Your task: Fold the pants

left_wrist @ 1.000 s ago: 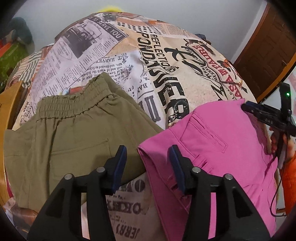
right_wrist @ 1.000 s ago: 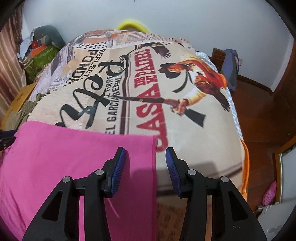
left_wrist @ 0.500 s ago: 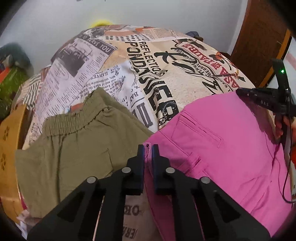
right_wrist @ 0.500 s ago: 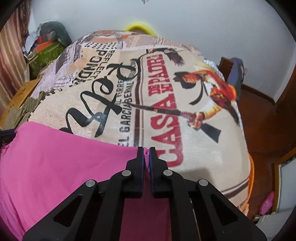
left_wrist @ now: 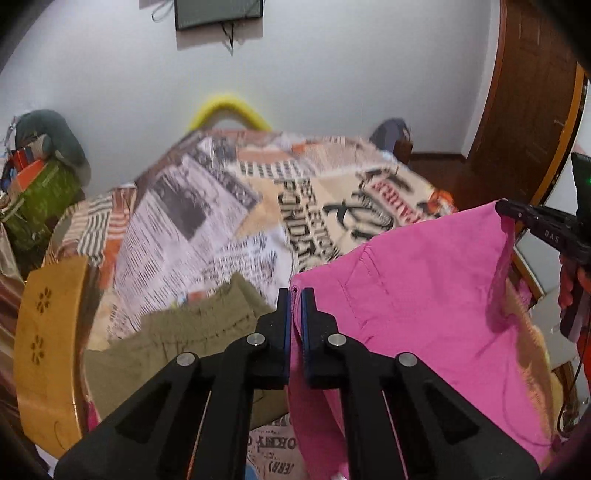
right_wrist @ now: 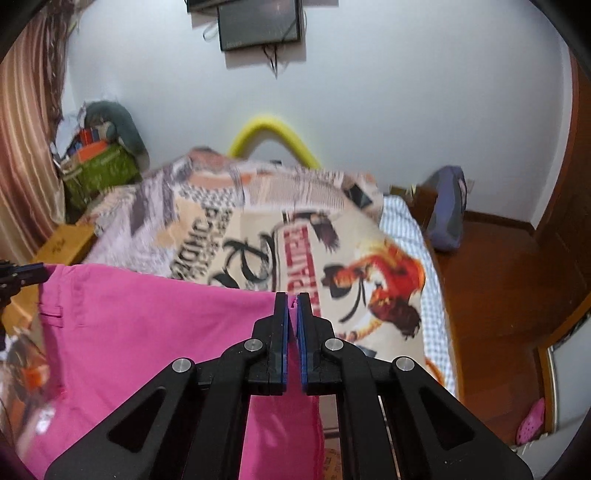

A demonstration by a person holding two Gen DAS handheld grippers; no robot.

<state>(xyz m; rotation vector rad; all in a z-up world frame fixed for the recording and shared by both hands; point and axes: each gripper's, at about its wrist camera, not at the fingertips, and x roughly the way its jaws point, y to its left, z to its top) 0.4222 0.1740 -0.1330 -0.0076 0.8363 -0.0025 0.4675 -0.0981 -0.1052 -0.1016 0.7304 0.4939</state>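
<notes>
A bed point(left_wrist: 229, 206) fills the middle of both views, covered by a newspaper-print blanket point(right_wrist: 258, 221) with bold black lettering, red lettering and an orange rider figure; a blue-checked sheet point(right_wrist: 410, 225) shows at its far right edge. A wooden footboard point(left_wrist: 48, 350) with flower cut-outs stands at the bed's left corner in the left wrist view.

The pink pants point(left_wrist: 417, 295) are lifted clear of the blanket and stretched between the two grippers, their top edge running nearly level and the cloth hanging down from it. A stitched pocket seam shows on the fabric near the left end.

Olive-green pants point(left_wrist: 177, 347) lie flat on the blanket, low and to the left of the pink ones, just beside them.

The left gripper point(left_wrist: 294, 295) has its fingers pressed together on the corner of the pink pants, a sliver of pink cloth showing between the blue pads point(left_wrist: 284, 325). The right gripper point(right_wrist: 292, 299) likewise has its fingers clamped on the opposite top corner, pink fabric pinched between them.

On the wall behind hangs a dark screen point(right_wrist: 258, 22) with dangling cables, and a yellow curved tube point(right_wrist: 273, 136) rises behind the head of the bed. A pink clog point(right_wrist: 532, 424) lies on the wooden floor point(right_wrist: 491, 273) at the right.
</notes>
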